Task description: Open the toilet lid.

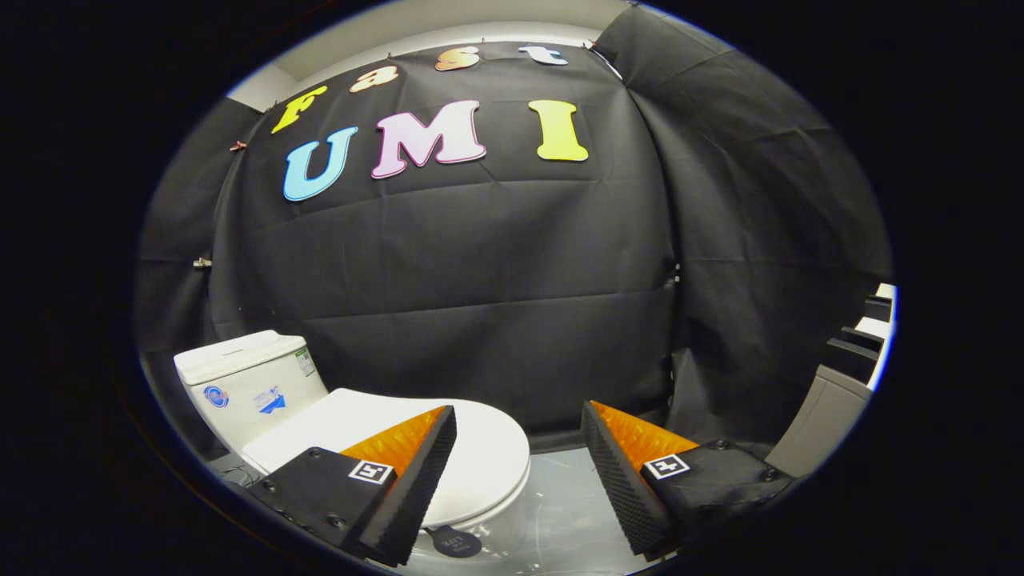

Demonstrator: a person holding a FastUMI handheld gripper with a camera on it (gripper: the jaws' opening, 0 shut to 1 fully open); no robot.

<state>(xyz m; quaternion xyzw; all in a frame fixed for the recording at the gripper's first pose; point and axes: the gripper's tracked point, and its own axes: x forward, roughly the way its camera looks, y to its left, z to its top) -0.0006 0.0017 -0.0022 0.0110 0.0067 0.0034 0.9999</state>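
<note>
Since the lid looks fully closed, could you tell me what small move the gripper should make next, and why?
Probably ease the open gripper down and to its left, toward the front rim of the toilet lid. The lid lies flat and closed, the fingers are spread with nothing between them, and one finger overlaps the lid while the other hangs over the floor.

One toilet (448, 456) with one closed lid (480, 448) and one tank (240, 384) behind; two fingers (416, 472) standing apart.

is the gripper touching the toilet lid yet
Cannot tell. In the gripper view the open gripper has one finger overlapping the closed lid, but whether it rests on the lid or hovers above isn't clear.
</note>
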